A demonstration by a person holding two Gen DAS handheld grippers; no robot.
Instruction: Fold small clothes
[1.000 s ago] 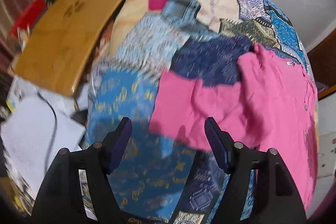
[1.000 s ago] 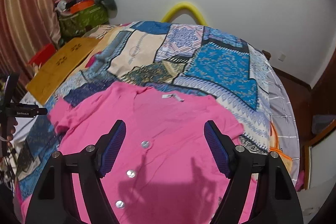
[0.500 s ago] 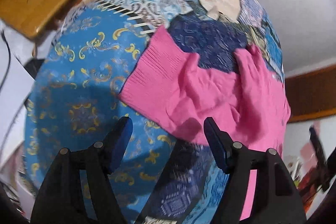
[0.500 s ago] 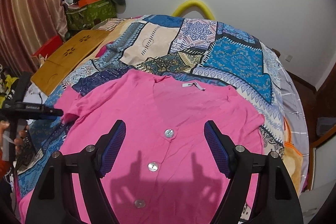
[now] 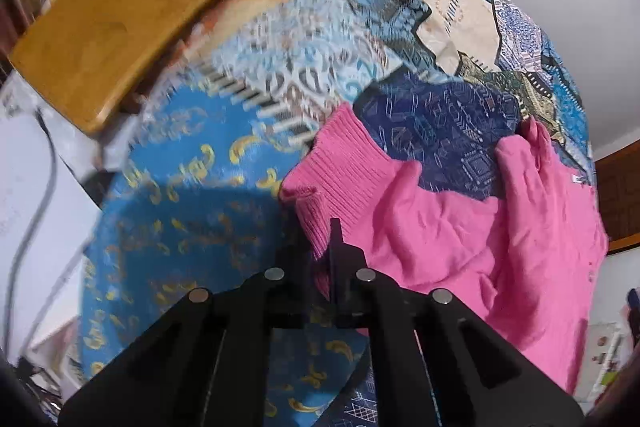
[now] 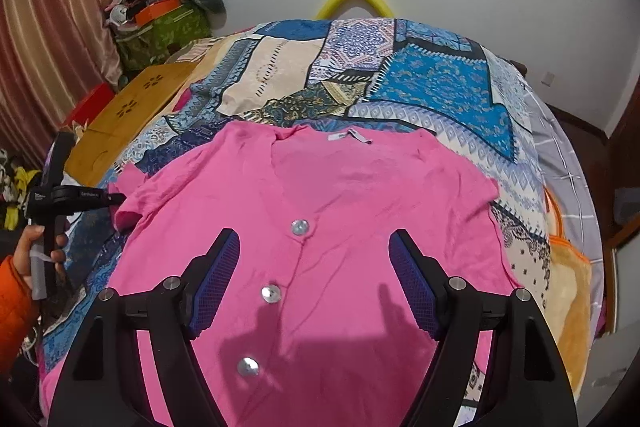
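Note:
A pink buttoned cardigan (image 6: 344,211) lies front up on a patchwork bed cover (image 6: 440,87), with its collar toward the far wall. Its left sleeve ends in a ribbed cuff (image 5: 340,167) that lies over the blue patches. My left gripper (image 5: 326,259) is shut on the near edge of that cuff, and pink knit shows between the fingers. In the right wrist view the left gripper (image 6: 114,198) meets the sleeve end at the far left, held by a hand in an orange sleeve. My right gripper (image 6: 314,275) hangs open over the cardigan's button row, touching nothing.
A wooden lap tray (image 5: 132,11) lies on the bed's left side, also the wooden lap tray (image 6: 132,123). A cable (image 5: 36,211) runs over white sheets left of the bed. An orange cloth (image 6: 568,291) hangs at the right edge. Clutter (image 6: 160,11) is piled by the curtain.
The left gripper dropped toward the sleeve and its jaws went from wide open to shut on the ribbed cuff. The right gripper sank a little over the cardigan and stayed open.

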